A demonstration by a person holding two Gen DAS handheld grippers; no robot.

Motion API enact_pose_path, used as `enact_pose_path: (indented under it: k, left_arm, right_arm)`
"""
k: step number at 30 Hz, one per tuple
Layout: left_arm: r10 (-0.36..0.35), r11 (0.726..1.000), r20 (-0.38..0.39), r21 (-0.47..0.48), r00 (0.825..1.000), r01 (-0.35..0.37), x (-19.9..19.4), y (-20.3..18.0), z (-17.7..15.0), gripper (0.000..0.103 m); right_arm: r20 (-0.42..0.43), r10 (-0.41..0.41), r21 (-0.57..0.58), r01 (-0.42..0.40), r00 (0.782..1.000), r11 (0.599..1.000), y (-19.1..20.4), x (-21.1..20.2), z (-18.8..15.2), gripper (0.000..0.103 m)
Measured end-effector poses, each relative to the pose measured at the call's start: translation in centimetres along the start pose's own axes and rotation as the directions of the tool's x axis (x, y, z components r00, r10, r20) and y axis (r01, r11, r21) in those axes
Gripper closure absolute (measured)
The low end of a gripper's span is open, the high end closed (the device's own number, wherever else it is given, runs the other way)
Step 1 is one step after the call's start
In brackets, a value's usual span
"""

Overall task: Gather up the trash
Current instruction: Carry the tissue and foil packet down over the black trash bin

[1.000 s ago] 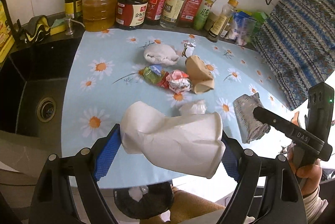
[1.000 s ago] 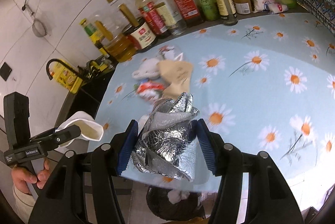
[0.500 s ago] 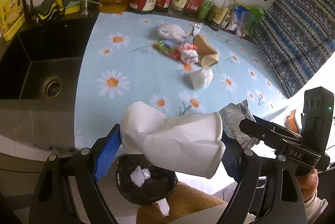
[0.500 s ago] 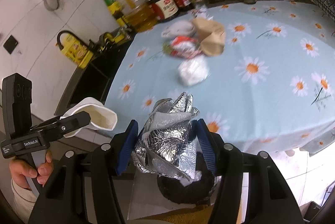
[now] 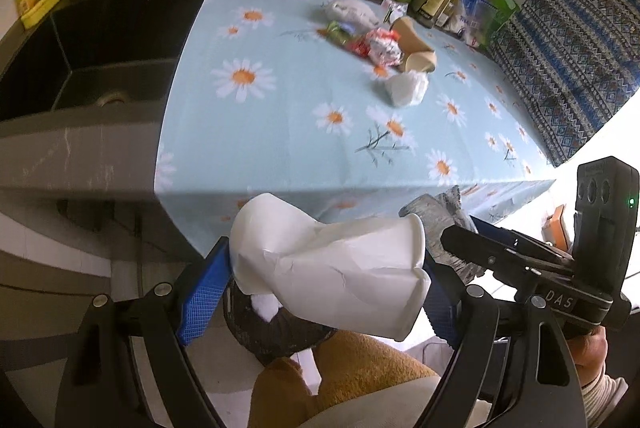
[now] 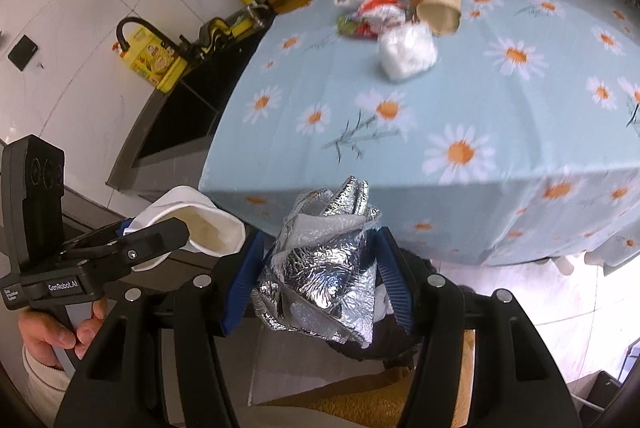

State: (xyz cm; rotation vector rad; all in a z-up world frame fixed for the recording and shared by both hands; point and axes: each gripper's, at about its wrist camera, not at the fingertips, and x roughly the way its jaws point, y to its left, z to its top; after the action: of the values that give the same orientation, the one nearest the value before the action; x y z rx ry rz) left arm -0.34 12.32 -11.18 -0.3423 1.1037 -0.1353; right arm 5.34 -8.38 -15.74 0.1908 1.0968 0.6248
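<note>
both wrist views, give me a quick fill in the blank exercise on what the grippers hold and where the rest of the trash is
1. The left gripper is shut on a crushed white paper ____.
2. The right gripper is shut on a crumpled piece of silver ____.
3. The brown paper cup lies on its ____ on the daisy tablecloth.

Missing words: cup; foil; side

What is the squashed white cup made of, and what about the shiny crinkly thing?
The white cup looks like matte paper: it is dented with sharp creases and has a rolled rim. The silver wrapper looks like metallic foil, perhaps plastic-backed: it is mirror-bright with a fine embossed pattern and stiff crumpled folds. Neither can be told for sure from looks alone.
</note>
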Motion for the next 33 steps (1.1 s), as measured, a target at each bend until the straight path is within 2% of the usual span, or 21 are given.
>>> enact_pose_path:
  k: [19,33]
  left_arm:
    - [0.000,0.998,-0.161,-0.058,0.987,-0.010,6.5,2.2,-4.3,0.020]
    - [0.025,0.992,-0.276,-0.114,0.961,-0.059,11.9,4.9,-7.2,0.020]
  right_arm:
    - [-0.168,-0.033,0.067,0.045,0.985,0.997,-2.7,5.7,-4.8,0.045]
    - [-0.291,-0.016,0.134,0.058,0.957,0.989,-5.6,10.9,-7.1,0.045]
